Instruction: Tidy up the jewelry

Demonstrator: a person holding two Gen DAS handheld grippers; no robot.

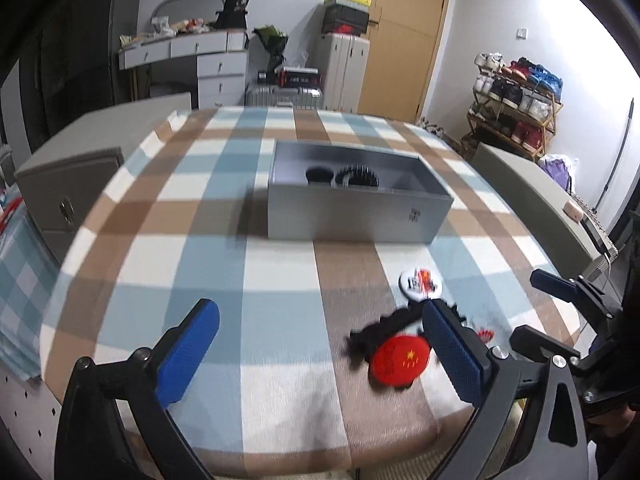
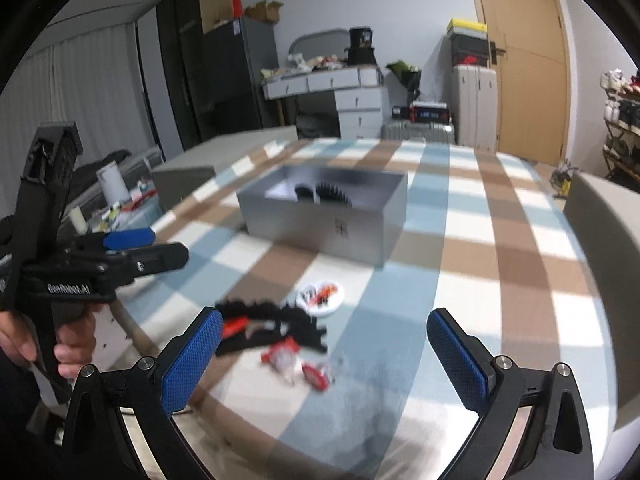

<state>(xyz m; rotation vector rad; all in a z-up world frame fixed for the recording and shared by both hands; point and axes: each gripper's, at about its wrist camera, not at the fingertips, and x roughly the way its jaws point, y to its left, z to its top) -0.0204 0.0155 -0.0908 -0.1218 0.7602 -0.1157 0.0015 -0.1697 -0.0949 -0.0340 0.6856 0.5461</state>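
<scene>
Both grippers hang wide over the jewelry pile on the checked tabletop [image 1: 208, 240].

The left gripper [image 1: 320, 344] has its blue-padded fingers [image 1: 188, 354] spread far apart with nothing between them, bare cloth showing in the gap. The right gripper [image 2: 324, 354] is splayed just as wide and empty too, tilted down at the heap. In front of them lies a loose cluster: a black spiky piece [image 2: 272, 320], a red round badge [image 1: 400, 360], a white round badge [image 2: 322, 298] and a few small red-and-white bits [image 2: 296, 362], all blurred, so finer detail is hard to call. Farther back stands the open grey box [image 1: 356, 216], well apart from the pile, with two dark toothed rings [image 1: 356, 178] already sitting inside it.
</scene>
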